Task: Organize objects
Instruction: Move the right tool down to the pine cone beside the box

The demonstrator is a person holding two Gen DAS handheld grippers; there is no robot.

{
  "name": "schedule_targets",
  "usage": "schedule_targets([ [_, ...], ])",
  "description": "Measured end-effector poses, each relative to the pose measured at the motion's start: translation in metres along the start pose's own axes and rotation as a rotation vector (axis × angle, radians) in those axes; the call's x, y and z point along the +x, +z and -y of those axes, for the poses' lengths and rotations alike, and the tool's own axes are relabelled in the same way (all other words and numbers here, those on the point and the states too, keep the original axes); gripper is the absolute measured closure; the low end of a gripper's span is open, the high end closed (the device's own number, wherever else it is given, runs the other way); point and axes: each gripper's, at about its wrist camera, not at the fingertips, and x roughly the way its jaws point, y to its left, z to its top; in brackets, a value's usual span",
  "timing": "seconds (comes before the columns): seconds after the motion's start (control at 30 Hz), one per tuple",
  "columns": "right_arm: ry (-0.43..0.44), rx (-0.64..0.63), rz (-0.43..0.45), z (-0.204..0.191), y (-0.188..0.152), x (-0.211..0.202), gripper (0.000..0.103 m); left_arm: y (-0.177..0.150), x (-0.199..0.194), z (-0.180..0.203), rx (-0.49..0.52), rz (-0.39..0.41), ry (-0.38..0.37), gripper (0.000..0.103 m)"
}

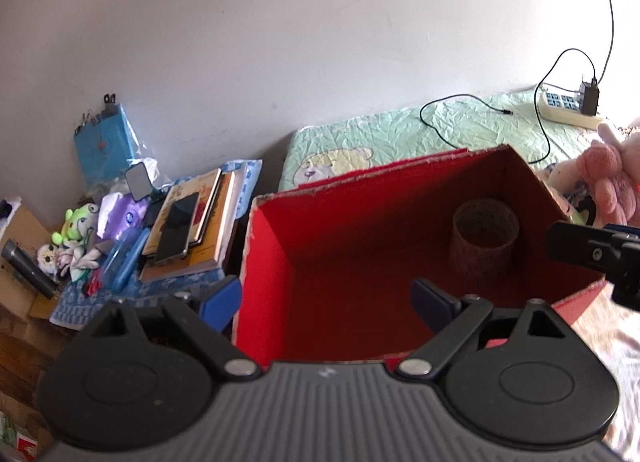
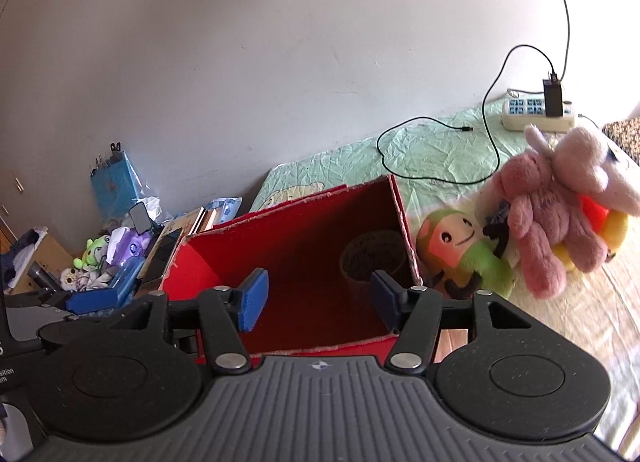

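1. Pink plush toy [image 1: 612,186]: in the left wrist view, cut off by the right edge, just right of the red box [image 1: 400,222].
2. Cylindrical container [image 2: 374,258] inside the red box: lower part hidden behind the right gripper [image 2: 318,302] finger; printed text too small to read.
3. Clutter left of the red box, including the green frog toy [image 1: 76,224]: small items blurred, not identifiable.
4. Power strip [image 1: 568,108] behind the red box: far end lost in glare.

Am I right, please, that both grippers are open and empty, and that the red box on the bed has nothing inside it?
Not quite: the red box holds a cylindrical container, as the left wrist view shows. The left gripper and right gripper are indeed open and empty.
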Motion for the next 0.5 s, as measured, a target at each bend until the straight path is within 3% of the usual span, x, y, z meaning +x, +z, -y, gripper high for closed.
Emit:
schedule_targets([
  [0.5, 0.044, 0.073, -0.088, 0.024, -0.031, -0.017, 0.044, -0.027, -0.015, 0.015, 0.012, -0.066, -0.030, 0.011],
])
